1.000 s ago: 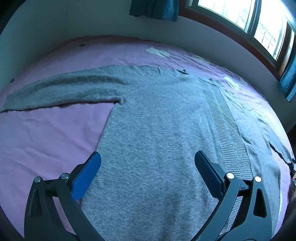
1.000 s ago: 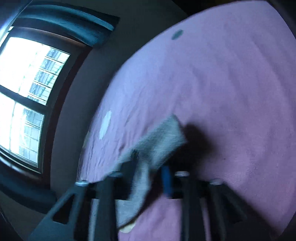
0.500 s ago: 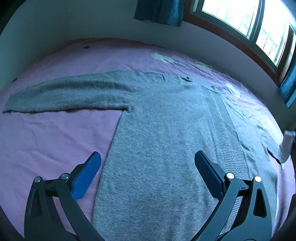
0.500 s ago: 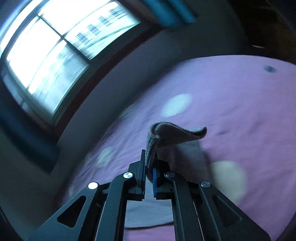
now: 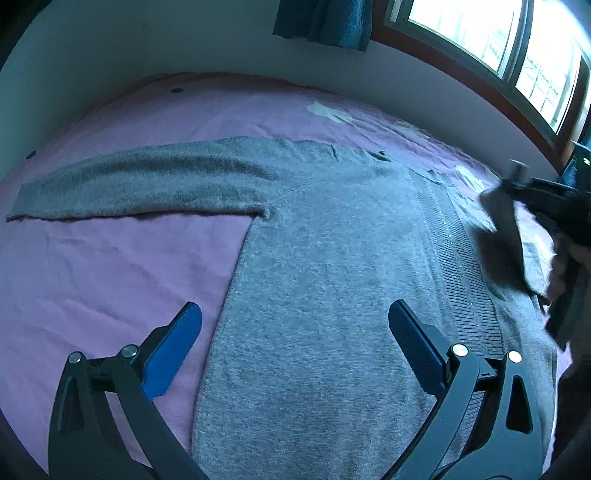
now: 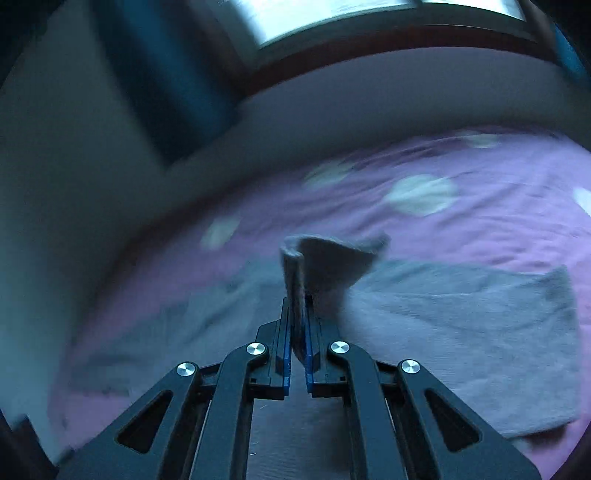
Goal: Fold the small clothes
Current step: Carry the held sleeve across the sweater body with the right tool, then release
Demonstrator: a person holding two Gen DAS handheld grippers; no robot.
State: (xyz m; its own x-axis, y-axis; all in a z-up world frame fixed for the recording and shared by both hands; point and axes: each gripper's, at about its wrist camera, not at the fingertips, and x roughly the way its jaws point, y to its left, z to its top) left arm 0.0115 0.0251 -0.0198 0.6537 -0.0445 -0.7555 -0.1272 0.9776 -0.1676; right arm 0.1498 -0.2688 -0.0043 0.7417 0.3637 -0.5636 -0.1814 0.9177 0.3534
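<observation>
A grey knitted sweater (image 5: 332,266) lies flat on a purple bed sheet (image 5: 110,266), its left sleeve (image 5: 140,184) stretched out to the left. My left gripper (image 5: 295,332) is open and empty, hovering over the sweater's lower body. My right gripper (image 6: 297,314) is shut on the cuff of the right sleeve (image 6: 325,258) and holds it lifted above the sweater's body (image 6: 461,325). In the left wrist view the right gripper (image 5: 517,184) shows at the right edge with the sleeve (image 5: 506,236) hanging from it.
The purple sheet has pale round spots (image 6: 421,194). A wall (image 5: 184,48) runs behind the bed, with a window (image 5: 498,40) and dark blue curtain (image 5: 325,18) at the upper right.
My right gripper has carried the sleeve cuff up and inward over the sweater's right side, and now shows in the left wrist view. My left gripper drew back slightly and stayed open.
</observation>
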